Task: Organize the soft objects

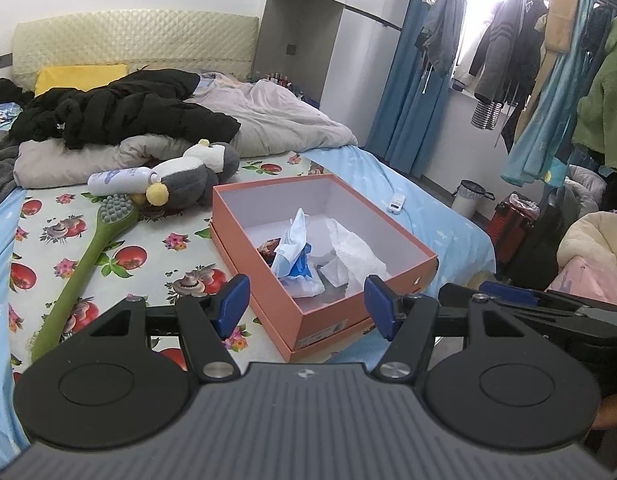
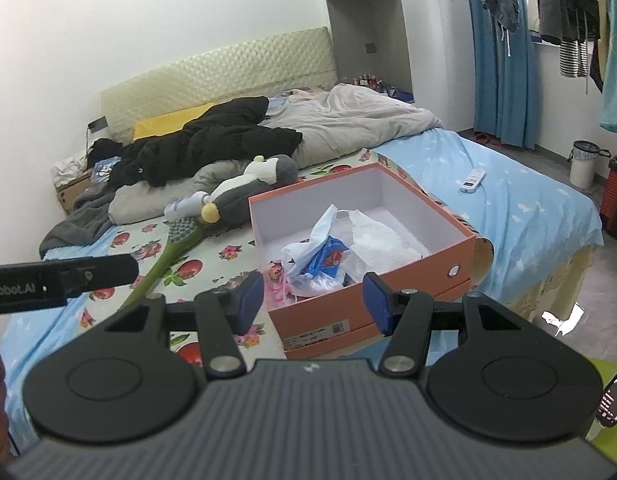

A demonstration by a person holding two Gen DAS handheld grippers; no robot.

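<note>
Closest to me are my own two tools: the left tool point(image 1: 306, 306) and the right tool point(image 2: 313, 303), both with their blue pads spread apart and nothing between them, hovering over the near edge of the bed point(image 1: 428, 208). Right past them sits the orange cardboard shoe box with a white inside point(image 1: 388, 220), lid off, on the flower-and-fruit print sheet. Already in it: a crumpled white-and-blue plastic bag point(image 1: 298, 252) and a wrinkled white paper towel point(image 1: 356, 252), plus some smaller bits I can't make out. The one soft thing still out, I reckon, is the grey-and-white plush penguin with yellow pom-pom feet point(image 1: 196, 172), lying on its side just behind the box's far-left corner, touching a white spray bottle point(image 1: 120, 180). It should be light and squashy, no risk of breaking, so I'd pinch it across the fat grey body, not a dangly foot, or it'll flop about. Count: one plush, one box, one bottle, one long green brush with grey rubber bristles point(image 1: 84, 256) beside the plush, one white remote point(image 1: 397, 202) off to the right of the box. The black puffy jacket point(image 1: 124, 112) and grey duvet point(image 1: 276, 116) further back are soft too, but way too big for that box.
</note>
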